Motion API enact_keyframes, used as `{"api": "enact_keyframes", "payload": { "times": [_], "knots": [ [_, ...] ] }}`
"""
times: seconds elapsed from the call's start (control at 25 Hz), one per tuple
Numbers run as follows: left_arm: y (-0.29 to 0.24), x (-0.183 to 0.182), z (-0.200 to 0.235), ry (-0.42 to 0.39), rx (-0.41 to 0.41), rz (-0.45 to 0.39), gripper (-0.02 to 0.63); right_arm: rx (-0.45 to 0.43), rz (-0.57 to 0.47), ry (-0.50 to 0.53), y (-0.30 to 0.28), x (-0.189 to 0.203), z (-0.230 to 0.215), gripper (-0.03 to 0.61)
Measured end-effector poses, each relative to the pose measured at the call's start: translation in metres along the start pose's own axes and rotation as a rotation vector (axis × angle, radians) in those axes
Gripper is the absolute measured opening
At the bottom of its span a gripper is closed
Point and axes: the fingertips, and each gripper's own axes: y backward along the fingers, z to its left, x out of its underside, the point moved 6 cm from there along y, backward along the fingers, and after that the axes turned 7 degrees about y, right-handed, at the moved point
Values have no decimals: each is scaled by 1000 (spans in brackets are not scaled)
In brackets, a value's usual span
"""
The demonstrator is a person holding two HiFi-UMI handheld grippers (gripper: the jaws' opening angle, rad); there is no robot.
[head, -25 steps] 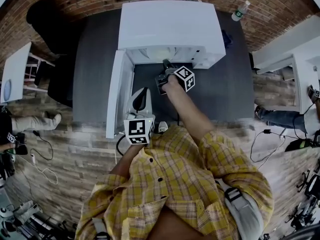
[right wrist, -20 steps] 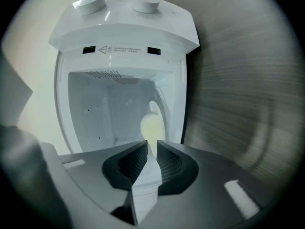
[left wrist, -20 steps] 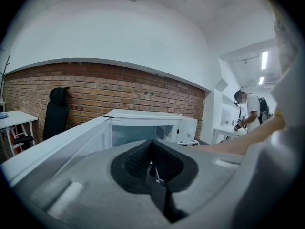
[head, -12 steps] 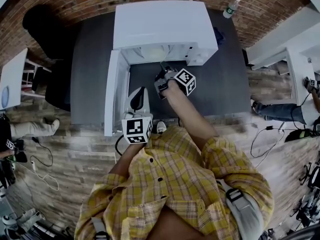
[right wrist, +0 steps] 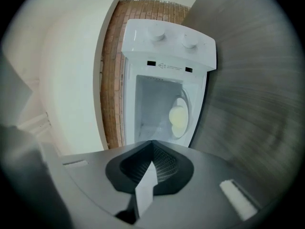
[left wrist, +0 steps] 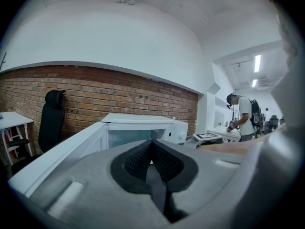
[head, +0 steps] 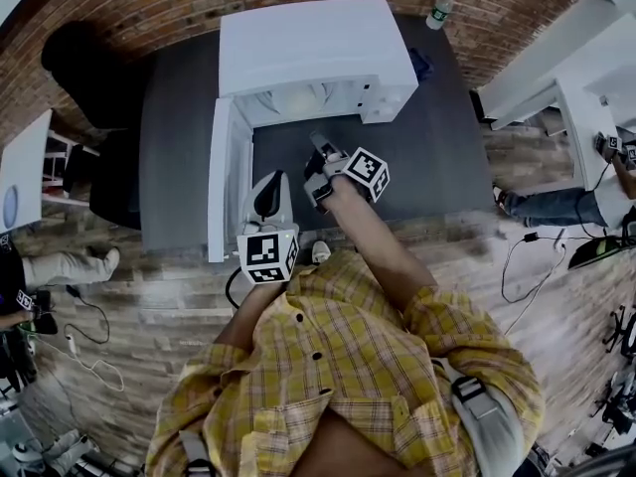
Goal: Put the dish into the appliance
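I have a dark grey counter against a brick wall, and on it stands the white microwave-style appliance, its cavity open toward me. Its door is swung fully out to the left side of the cavity and reaches back toward the counter's near edge. My left gripper sits low, just beside the inner face of that door; in the left gripper view its jaws are pressed together with nothing between them. My right gripper hangs above the bare counter in front of the opening, clear of the appliance and pointing roughly at it. In the right gripper view those jaws too are closed tight and empty. The dish, pale yellow and round, is inside the cavity, lying on the turntable plate there, well apart from both grippers. Two knobs show on the control panel beside the opening. A clear plastic bottle stands at the counter's far right corner, behind the appliance.
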Motion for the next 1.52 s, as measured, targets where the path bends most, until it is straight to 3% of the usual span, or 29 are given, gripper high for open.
{"api": "enact_keyframes", "payload": {
  "times": [0.52, 0.64, 1.04, 1.24, 1.52],
  "knots": [
    [43, -3, 3, 2, 11, -14, -2, -65, 38, 181, 55, 47, 65, -9],
    [52, -3, 8, 6, 11, -17, -2, -66, 46, 311, 63, 54, 77, -9],
    [73, -2, 2, -8, 47, -10, -2, -34, 108, 903, 103, 75, 112, 2],
    [86, -3, -2, -19, 67, -17, -2, -20, 101, 1062, 119, 88, 123, 2],
    [101, -2, -8, -19, 103, -20, -2, -7, 81, 1185, 142, 107, 136, 2]
  ]
}}
